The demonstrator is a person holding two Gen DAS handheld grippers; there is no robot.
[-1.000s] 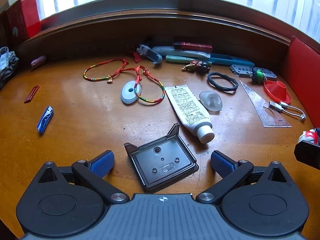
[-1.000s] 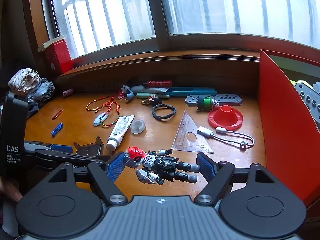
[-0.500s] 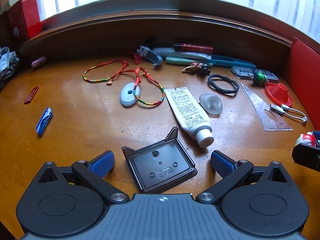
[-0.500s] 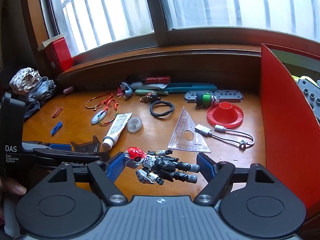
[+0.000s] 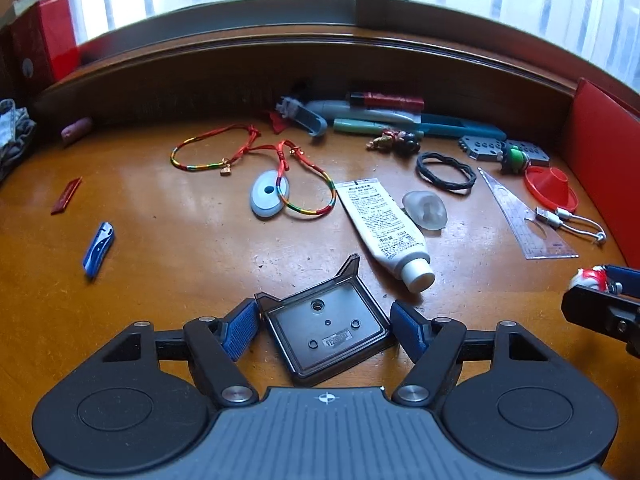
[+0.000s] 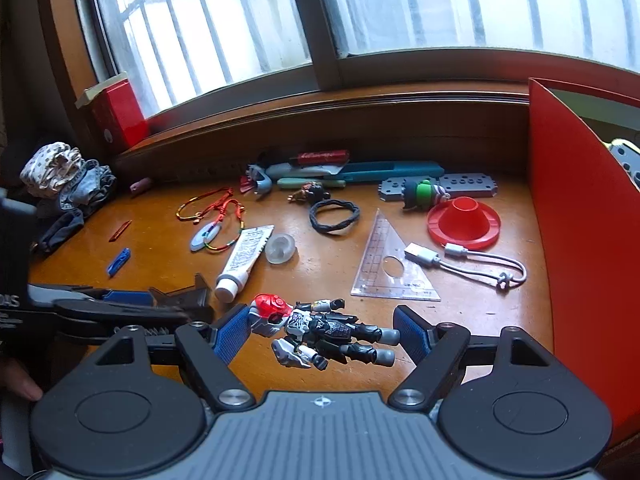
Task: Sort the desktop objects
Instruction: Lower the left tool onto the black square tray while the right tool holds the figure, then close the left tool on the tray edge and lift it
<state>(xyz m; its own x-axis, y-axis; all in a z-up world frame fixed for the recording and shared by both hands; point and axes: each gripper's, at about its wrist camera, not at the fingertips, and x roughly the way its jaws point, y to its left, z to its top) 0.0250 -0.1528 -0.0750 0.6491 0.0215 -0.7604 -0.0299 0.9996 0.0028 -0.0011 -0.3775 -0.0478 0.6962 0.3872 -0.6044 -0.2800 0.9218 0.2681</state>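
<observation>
Your left gripper [image 5: 325,322] has fingers apart around the dark plastic tray [image 5: 326,326], flat on the desk [image 5: 180,260]. Your right gripper [image 6: 322,330] has fingers apart around the toy figure [image 6: 320,330], near edge.

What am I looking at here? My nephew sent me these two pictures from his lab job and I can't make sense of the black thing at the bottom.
The black thing is a hand-held claw with a camera on it; a person holds one in each hand. One picture looks along the left claw, the other along the right claw. Both are open. The left one straddles a dark plastic tray; the right one straddles a toy figure with a red head. Neither is gripped. On the wooden desk lie a white tube, a clear set square, a red funnel and a black hair tie.
</observation>
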